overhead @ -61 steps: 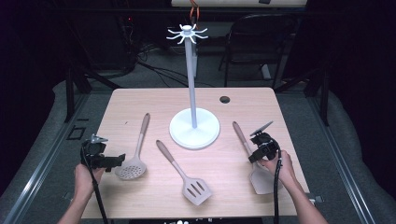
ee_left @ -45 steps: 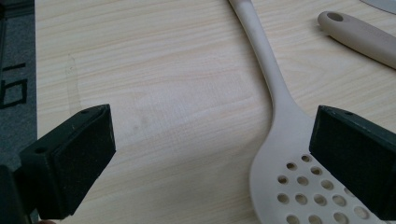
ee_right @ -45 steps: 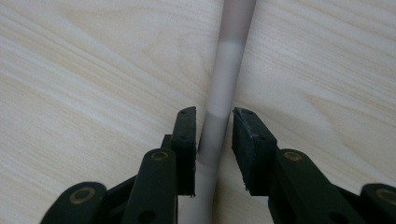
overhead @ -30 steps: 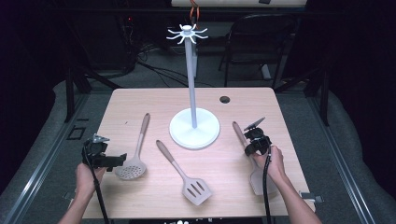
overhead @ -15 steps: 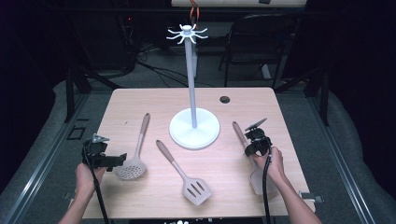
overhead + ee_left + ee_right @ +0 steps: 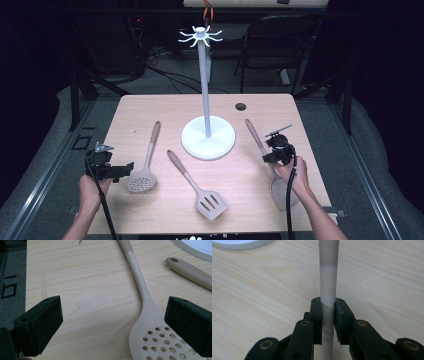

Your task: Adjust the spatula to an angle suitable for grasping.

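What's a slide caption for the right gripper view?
Right gripper clamps the pale utensil handle lying on the wooden table, white stand base beyond.

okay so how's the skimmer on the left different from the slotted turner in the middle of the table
The skimmer has a round head pierced with many small round holes; the slotted turner has a flat, squarish blade with a few long slots. The skimmer's handle points up the table, almost straight away from the person; the slotted turner lies slanted, its handle toward the far left. The open left gripper sits right beside the skimmer's head; no gripper is near the slotted turner. Both are beige and lie flat on the table.
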Demonstrator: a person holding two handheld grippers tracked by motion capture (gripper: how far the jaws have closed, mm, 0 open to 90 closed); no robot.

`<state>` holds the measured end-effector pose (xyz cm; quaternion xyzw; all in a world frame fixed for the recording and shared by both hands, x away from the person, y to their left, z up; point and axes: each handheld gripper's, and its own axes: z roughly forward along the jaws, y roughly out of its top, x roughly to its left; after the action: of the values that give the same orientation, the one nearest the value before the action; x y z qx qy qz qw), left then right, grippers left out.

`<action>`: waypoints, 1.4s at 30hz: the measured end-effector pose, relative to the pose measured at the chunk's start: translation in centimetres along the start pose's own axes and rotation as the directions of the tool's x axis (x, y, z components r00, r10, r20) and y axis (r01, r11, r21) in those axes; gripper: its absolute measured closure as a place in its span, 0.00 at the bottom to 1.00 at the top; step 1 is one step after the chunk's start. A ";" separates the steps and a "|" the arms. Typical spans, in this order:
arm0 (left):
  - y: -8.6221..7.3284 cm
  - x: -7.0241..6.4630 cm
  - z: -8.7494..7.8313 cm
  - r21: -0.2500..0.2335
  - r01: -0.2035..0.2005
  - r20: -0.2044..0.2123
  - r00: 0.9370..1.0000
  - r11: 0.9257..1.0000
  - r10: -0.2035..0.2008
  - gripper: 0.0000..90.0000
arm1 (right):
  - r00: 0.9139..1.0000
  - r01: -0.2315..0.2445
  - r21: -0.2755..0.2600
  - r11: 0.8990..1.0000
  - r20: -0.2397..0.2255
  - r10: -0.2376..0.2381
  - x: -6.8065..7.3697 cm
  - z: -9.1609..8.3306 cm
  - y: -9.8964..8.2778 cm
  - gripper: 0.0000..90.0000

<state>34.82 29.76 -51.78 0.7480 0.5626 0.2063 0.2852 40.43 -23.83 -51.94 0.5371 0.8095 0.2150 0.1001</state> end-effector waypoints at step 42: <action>3.7 -9.5 -1.7 -0.146 -0.160 0.235 0.953 0.976 0.191 0.00 | 0.933 0.339 -0.224 0.914 -0.045 -0.358 10.0 -5.0 1.3 0.87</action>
<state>33.74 20.19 -48.00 0.7956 0.4397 0.1708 0.3801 35.50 -15.50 -46.21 0.3607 0.8682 0.3016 0.1590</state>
